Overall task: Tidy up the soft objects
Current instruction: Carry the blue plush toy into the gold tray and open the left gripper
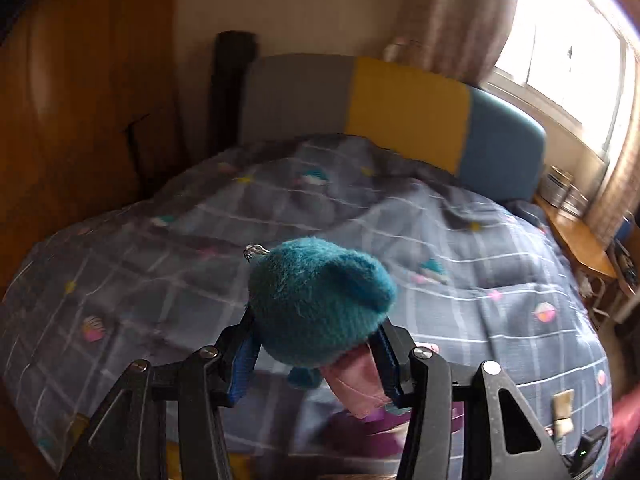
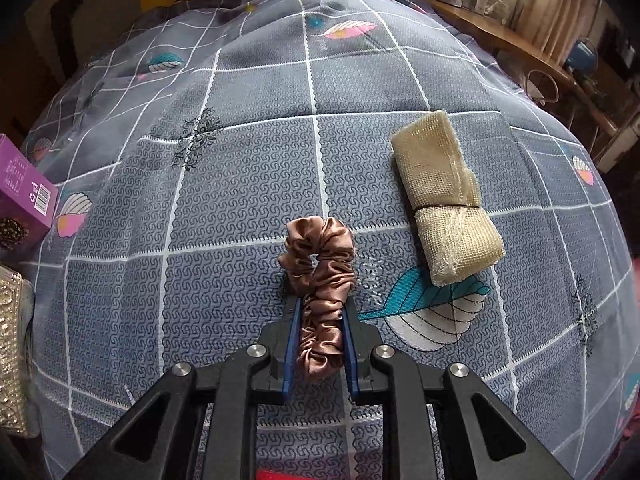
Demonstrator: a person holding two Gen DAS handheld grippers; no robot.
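In the left wrist view my left gripper (image 1: pixel 316 340) is shut on a teal plush toy (image 1: pixel 320 300) with a metal clasp at its top and a pink part below, held above the grey checked bedspread (image 1: pixel 160 280). In the right wrist view my right gripper (image 2: pixel 320 312) is shut on a brown satin scrunchie (image 2: pixel 320 276), whose far loop rests on the bedspread (image 2: pixel 240 160). A folded beige mesh cloth (image 2: pixel 444 200) lies on the bed just right of the scrunchie.
A purple box (image 2: pixel 24 188) and a beaded grey item (image 2: pixel 12 348) sit at the bed's left edge. The grey, yellow and blue headboard (image 1: pixel 400 100) stands at the far end. A wooden bedside shelf (image 1: pixel 576 240) with tins is on the right, below the window.
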